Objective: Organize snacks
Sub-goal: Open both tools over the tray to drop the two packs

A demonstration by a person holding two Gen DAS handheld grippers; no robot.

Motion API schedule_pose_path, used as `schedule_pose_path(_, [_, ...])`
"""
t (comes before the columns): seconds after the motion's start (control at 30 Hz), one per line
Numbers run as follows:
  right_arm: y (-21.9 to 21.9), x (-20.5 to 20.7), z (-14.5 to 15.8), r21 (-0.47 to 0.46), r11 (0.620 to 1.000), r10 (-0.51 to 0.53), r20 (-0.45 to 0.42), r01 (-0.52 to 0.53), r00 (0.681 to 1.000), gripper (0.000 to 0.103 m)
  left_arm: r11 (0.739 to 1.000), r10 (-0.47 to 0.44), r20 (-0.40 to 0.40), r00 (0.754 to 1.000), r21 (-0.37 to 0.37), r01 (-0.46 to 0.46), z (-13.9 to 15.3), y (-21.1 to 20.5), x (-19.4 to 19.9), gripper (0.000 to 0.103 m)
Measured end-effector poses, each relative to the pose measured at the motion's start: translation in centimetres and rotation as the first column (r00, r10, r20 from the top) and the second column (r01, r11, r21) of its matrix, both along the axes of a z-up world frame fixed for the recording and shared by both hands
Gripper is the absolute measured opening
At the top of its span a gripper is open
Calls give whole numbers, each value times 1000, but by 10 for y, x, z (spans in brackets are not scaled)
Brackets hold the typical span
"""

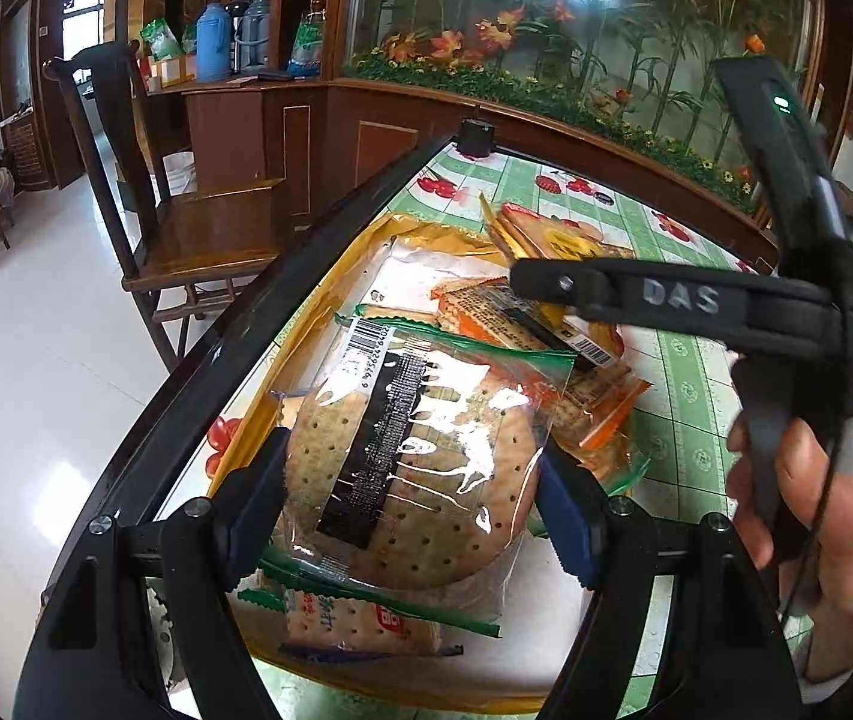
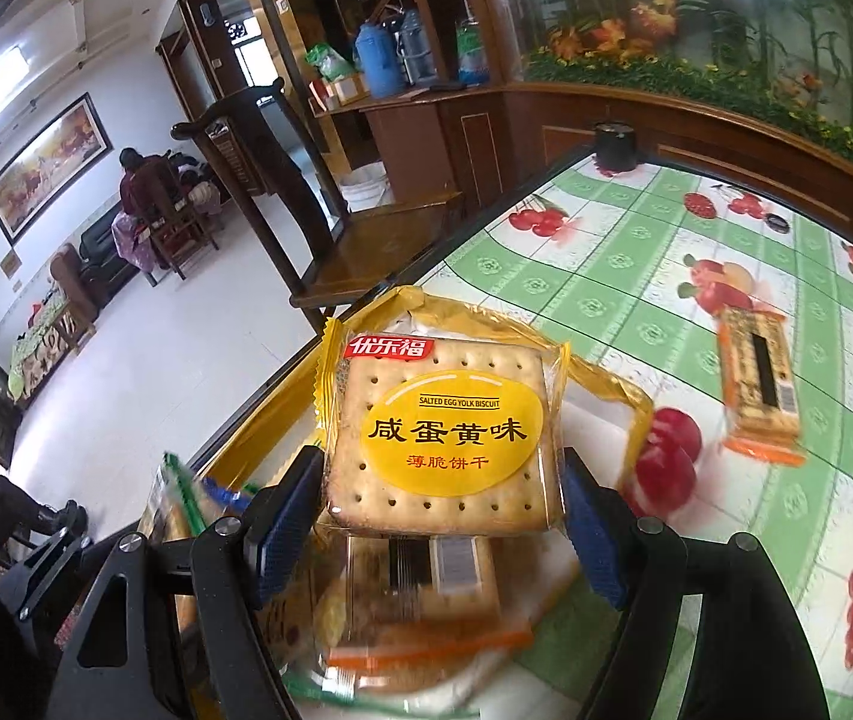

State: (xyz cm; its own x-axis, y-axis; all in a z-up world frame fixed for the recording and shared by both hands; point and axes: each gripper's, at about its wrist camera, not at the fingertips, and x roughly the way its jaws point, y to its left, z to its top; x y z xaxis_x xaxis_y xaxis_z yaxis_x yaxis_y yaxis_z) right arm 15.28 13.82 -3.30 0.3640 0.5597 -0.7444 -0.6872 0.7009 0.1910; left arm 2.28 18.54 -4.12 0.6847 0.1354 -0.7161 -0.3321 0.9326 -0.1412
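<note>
Left tongs (image 1: 411, 480): we clamp the round cracker pack (image 1: 408, 468) by its sides above the yellow tray (image 1: 306, 324), poised for stacking | Right tongs (image 2: 444, 516): we grip the egg-yolk biscuit pack (image 2: 444, 432) by its edges, label up | Left view alone shows the right hand (image 1: 816, 492); right view alone shows a stray orange pack (image 2: 759, 384) on the bench (image 2: 606, 276).

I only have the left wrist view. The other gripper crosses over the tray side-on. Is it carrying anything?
Observer: Yes. The right gripper is closed on a square biscuit pack, with a pad on each side.
Operator: Which kind?
Observer: Its yellow label reads salted egg yolk biscuit.
Operator: Anything lying clear of the tray?
Observer: One orange-edged pack lies alone on the tablecloth, apart from the tray.
</note>
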Motion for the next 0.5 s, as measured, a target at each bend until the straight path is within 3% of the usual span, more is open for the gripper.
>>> schedule_pose_path(0.5, [18, 33, -26, -16, 1000, -17, -68, 16, 998, 81, 1000, -5, -13, 1000, -5, 5, -3, 1, 6, 76])
